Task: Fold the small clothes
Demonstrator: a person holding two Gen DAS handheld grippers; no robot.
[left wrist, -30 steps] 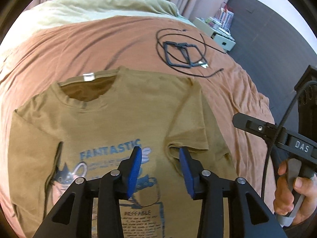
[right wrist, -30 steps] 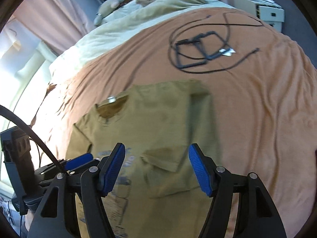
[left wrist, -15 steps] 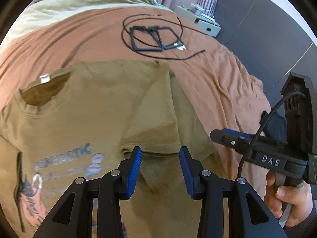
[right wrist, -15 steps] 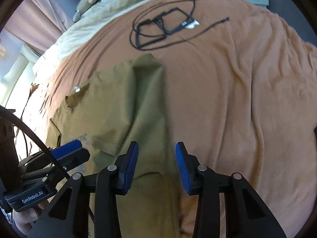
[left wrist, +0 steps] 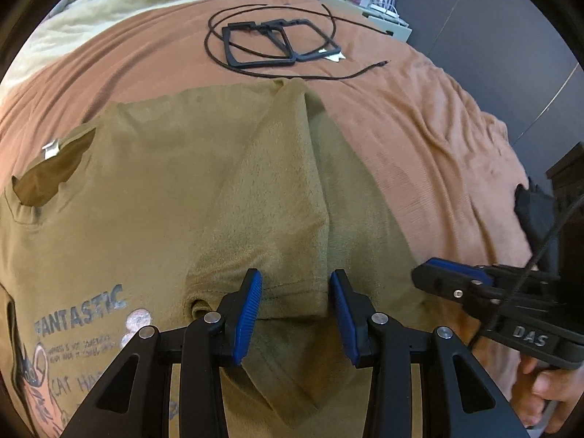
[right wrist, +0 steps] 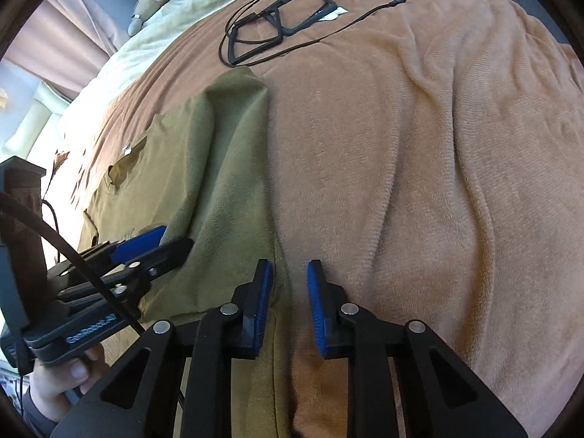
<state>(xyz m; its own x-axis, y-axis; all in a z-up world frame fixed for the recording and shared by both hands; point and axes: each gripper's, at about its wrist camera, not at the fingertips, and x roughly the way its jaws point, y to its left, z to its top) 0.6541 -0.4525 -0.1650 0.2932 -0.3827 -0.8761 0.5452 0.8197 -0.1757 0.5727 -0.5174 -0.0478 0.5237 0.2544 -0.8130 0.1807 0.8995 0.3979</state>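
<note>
Lying flat on the brown blanket (right wrist: 419,153), an olive T-shirt (left wrist: 157,197) is seen with its print side up; its right sleeve is folded in over the chest, and the folded side runs straight down the middle of the blanket. The left gripper (left wrist: 295,314) is held low over the sleeve's hem; its blue jaws are spread a little, with the hem between them, but no pinch is seen. The right gripper (right wrist: 288,308) is held at the shirt's folded side; its jaws have just been closing and are now only a small gap apart, with the cloth edge and bare blanket in the gap, and nothing is squeezed. Black frames (left wrist: 277,42) and a thin black cord (left wrist: 365,71) are laid near the far edge of the blanket, close to the shirt's shoulder.
</note>
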